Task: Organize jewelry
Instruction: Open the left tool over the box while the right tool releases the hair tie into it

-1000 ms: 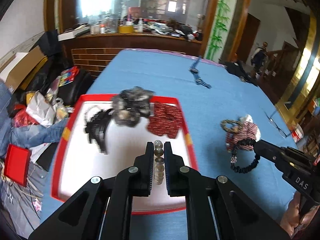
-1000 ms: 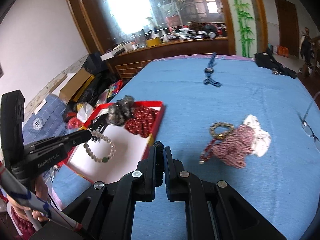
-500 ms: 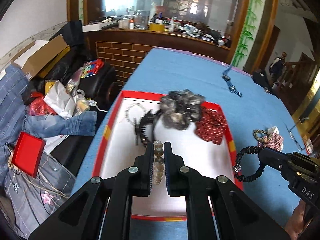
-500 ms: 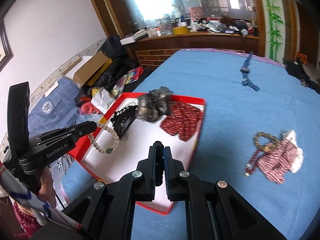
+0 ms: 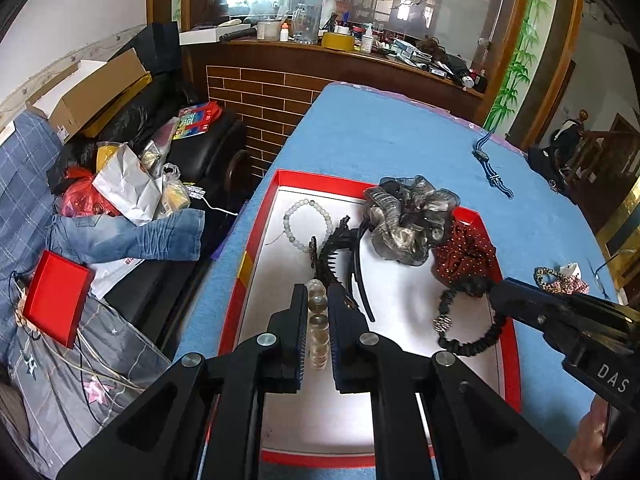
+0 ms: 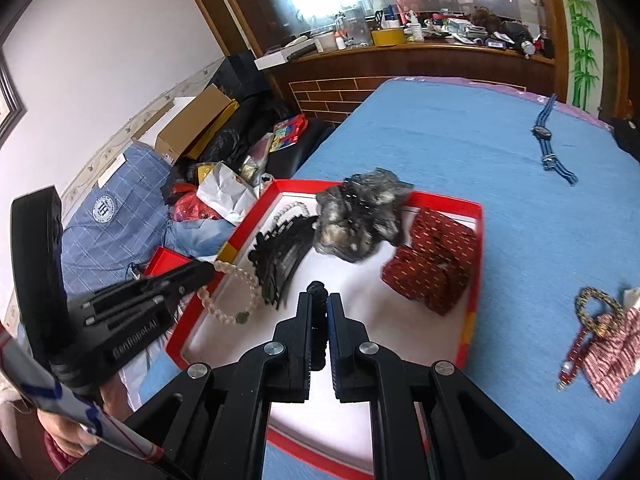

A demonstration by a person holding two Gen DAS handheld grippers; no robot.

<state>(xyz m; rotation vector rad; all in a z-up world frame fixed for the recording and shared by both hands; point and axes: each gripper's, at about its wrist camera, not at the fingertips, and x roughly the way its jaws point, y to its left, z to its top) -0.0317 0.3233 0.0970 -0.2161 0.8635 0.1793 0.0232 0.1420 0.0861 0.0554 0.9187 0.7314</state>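
A red-rimmed white tray (image 5: pixel 256 236) (image 6: pixel 472 240) lies on the blue table. In it are a pale bead bracelet (image 5: pixel 306 220), black hair combs (image 5: pixel 332 256) (image 6: pixel 280 252), a grey scrunchie (image 5: pixel 412 216) (image 6: pixel 360 216) and a red patterned cloth (image 5: pixel 464 252) (image 6: pixel 436 264). My left gripper (image 5: pixel 318 304) is shut on a pale bead bracelet (image 6: pixel 232 292) and holds it over the tray. My right gripper (image 6: pixel 318 304) is shut on a black bead bracelet (image 5: pixel 468 328), which hangs over the tray's right side.
On the table right of the tray lie a bead bracelet with a striped cloth (image 6: pixel 604 328) (image 5: pixel 560 280) and, further back, a blue watch (image 6: pixel 546 140) (image 5: pixel 490 164). Left of the table is a cluttered sofa with jeans (image 5: pixel 132 236) and a red box (image 5: pixel 56 296).
Both grippers have moved left over the tray, each still holding its bracelet. The black bracelet came from over the bare table to hang over the tray's right part.
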